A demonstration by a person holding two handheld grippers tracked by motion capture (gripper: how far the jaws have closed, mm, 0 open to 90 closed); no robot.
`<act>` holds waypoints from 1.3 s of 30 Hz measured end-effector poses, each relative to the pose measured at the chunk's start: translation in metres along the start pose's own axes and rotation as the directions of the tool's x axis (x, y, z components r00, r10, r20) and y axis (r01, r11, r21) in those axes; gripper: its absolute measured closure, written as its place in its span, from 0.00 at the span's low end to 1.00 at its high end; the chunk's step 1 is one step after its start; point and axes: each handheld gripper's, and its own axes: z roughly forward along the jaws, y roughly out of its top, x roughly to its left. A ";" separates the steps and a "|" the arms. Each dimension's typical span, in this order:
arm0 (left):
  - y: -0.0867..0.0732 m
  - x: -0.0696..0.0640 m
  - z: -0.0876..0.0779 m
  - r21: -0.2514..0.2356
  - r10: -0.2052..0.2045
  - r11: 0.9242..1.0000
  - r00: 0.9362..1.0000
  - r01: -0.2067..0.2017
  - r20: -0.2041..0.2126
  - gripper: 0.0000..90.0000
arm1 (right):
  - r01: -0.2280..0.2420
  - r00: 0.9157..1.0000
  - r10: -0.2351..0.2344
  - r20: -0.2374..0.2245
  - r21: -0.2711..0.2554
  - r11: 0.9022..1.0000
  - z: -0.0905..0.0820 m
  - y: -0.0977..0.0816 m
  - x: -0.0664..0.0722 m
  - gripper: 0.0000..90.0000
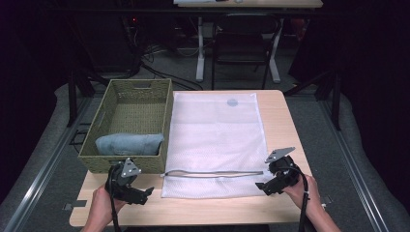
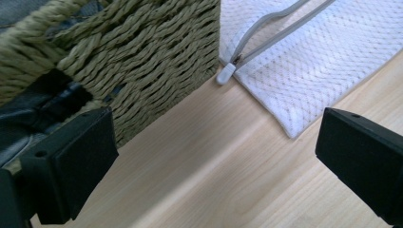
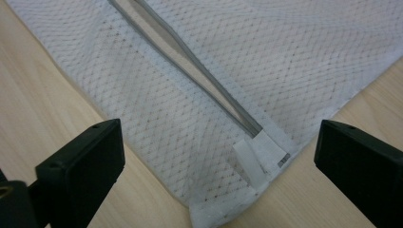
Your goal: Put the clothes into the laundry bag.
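Observation:
A white mesh laundry bag (image 1: 217, 140) lies flat on the wooden table (image 1: 285, 121), its grey zipper (image 1: 212, 173) running across near the front edge and partly unzipped. The zipper's white pull (image 2: 225, 73) sits at the bag's left end, beside the basket. To the left stands a woven olive basket (image 1: 133, 104) holding a folded grey-blue cloth (image 1: 128, 144). My left gripper (image 1: 140, 193) hovers open in front of the basket's near wall (image 2: 142, 61), with nothing between its jaws. My right gripper (image 1: 266, 187) is open over the bag's right front corner (image 3: 266, 152), where the zipper ends.
Bare table shows along the front edge between the two grippers and right of the bag. Beyond the far edge, on the dark floor, stand a chair (image 1: 241, 43) and a white desk's legs (image 1: 199, 48), with cables near them.

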 end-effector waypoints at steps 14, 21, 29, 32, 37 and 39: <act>0.002 0.002 0.004 0.003 -0.010 1.000 0.999 0.010 0.048 0.00 | 0.002 0.999 -0.001 -0.050 0.020 1.000 0.005 0.003 -0.002 0.05; 0.004 0.002 0.006 0.003 -0.007 1.000 0.998 0.007 0.058 0.00 | 0.004 0.998 -0.002 -0.060 0.026 1.000 0.008 0.008 -0.002 0.05; 0.004 0.002 0.006 0.000 -0.007 1.000 0.998 0.007 0.063 0.00 | 0.035 0.997 -0.033 -0.068 0.038 0.999 0.015 0.017 0.001 0.05; 0.005 0.002 0.006 0.000 -0.007 1.000 0.998 0.007 0.069 0.00 | 0.040 0.996 -0.037 -0.085 0.038 0.998 0.018 0.021 0.002 0.05; 0.005 0.002 0.009 0.001 -0.004 1.000 0.997 0.004 0.072 0.00 | 0.053 0.994 -0.048 -0.094 0.045 0.998 0.024 0.027 0.002 0.05; 0.006 0.002 0.008 0.006 -0.004 1.000 0.997 0.003 0.077 0.00 | 0.055 0.994 -0.051 -0.096 0.041 0.998 0.026 0.031 0.002 0.04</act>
